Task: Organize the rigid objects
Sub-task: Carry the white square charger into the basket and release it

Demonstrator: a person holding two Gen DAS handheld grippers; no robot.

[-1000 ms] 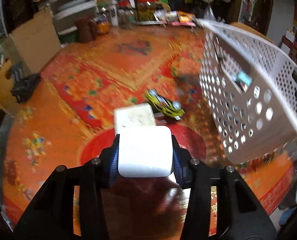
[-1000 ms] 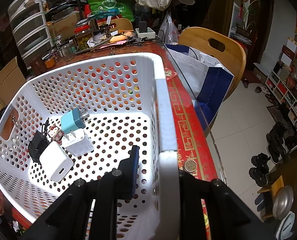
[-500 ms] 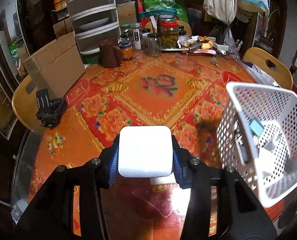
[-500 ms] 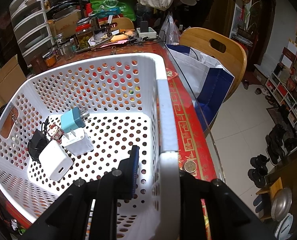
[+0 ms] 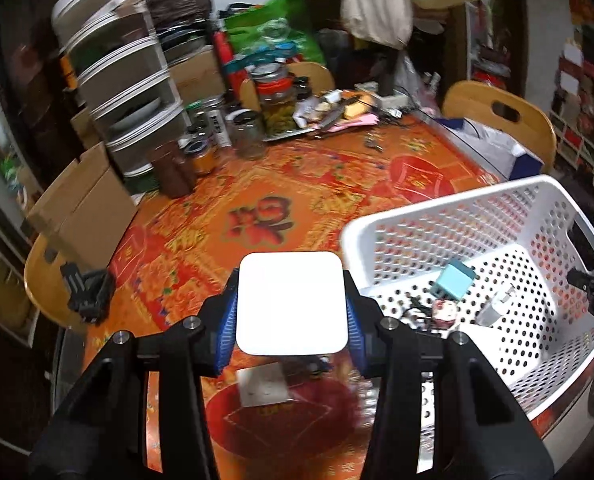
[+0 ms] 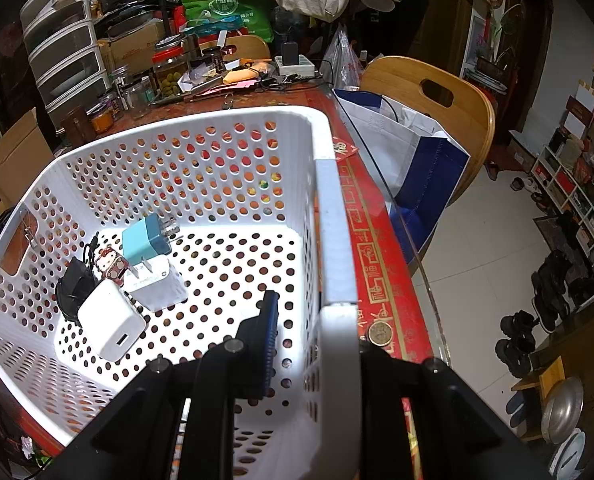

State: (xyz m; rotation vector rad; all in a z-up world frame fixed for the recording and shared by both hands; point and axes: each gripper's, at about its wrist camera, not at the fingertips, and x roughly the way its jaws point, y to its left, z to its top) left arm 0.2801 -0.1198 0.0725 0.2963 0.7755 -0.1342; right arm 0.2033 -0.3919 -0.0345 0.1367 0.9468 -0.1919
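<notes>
My left gripper [image 5: 291, 308] is shut on a white square charger block [image 5: 290, 302] and holds it above the table, just left of the white perforated basket [image 5: 437, 216]. My right gripper [image 6: 317, 344] is shut on the basket's right rim [image 6: 331, 232]. Inside the basket lie a teal plug adapter [image 6: 145, 238], two white chargers [image 6: 109, 322], a black charger [image 6: 71, 284] and a small cartoon-figure item [image 6: 111, 264]. The teal adapter also shows in the left wrist view [image 5: 455, 282].
A white card [image 5: 263, 384] lies on the red-orange tablecloth under my left gripper. Jars [image 5: 273, 100], drawers [image 5: 125, 92] and clutter line the table's far side. A cardboard box [image 5: 85, 204] and a black holder [image 5: 87, 292] sit at left. A coin [image 6: 379, 334] lies beside the basket.
My left gripper has risen and swung right with the white charger, bringing the basket's inside into view. The toy car dropped out of sight. The right gripper still holds the rim.
</notes>
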